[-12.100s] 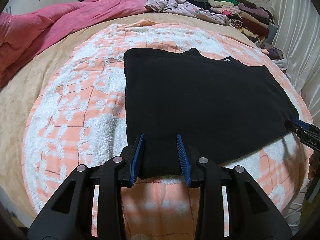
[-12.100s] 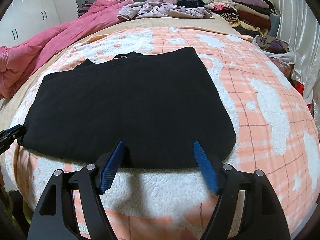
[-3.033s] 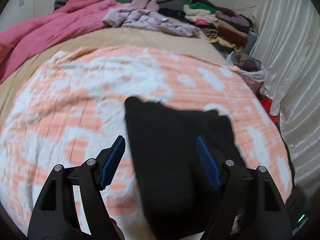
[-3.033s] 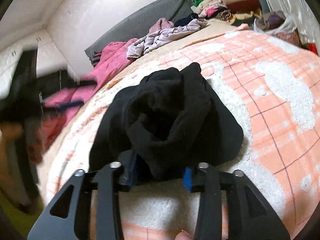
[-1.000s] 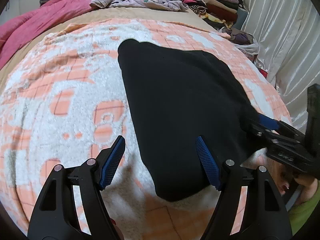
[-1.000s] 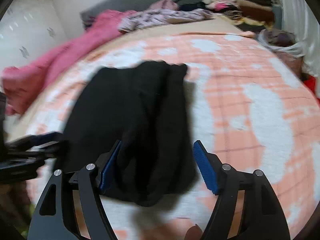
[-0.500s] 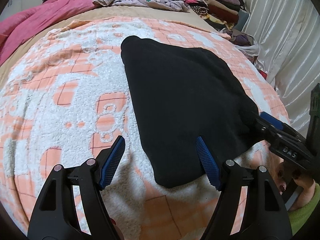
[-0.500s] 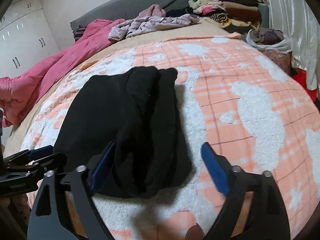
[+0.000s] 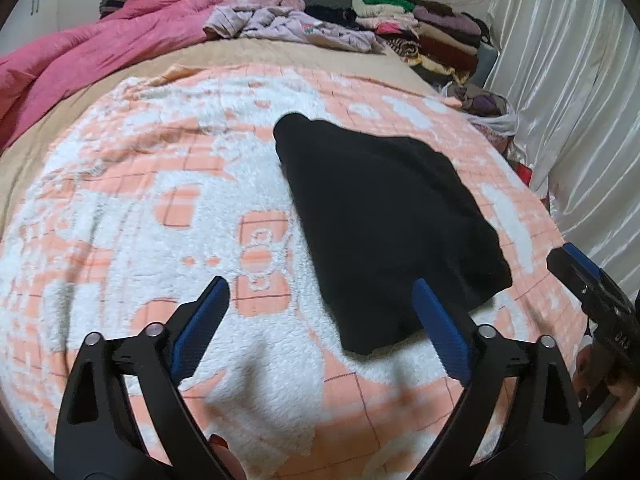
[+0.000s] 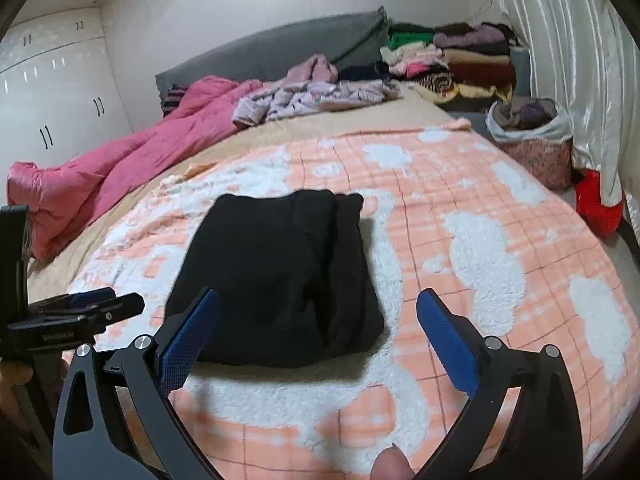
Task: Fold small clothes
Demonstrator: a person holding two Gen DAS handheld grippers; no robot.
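Right wrist view: black garment (image 10: 276, 276) lies folded into a compact block on the orange-and-white blanket (image 10: 480, 240), near the foot of the bed. Right gripper (image 10: 316, 332) hangs just short of the garment's near edge, jaws opening wide, nothing between the pads. Left gripper (image 9: 320, 328) likewise: jaws opening, garment's near corner just ahead of its right pad but not pinched.

Judgement: the fold on this piece looks done and both tools are letting go. To finish well, lift clear straight off the garment's near edge so the pads do not drag the top layer; the right side shows stacked, slightly uneven folds that could slide open.

Materials: garment is thick, matte knit, soft rounded edges, holds a bulky shape rather than a crisp crease. Blanket under it is fluffy pile with a grid pattern, likely grippy against the knit. Beyond the garment: rumpled pink quilt (image 10: 120, 168), loose lilac clothes (image 10: 312, 96), a stack of folded clothes (image 10: 452, 60) by the headboard.
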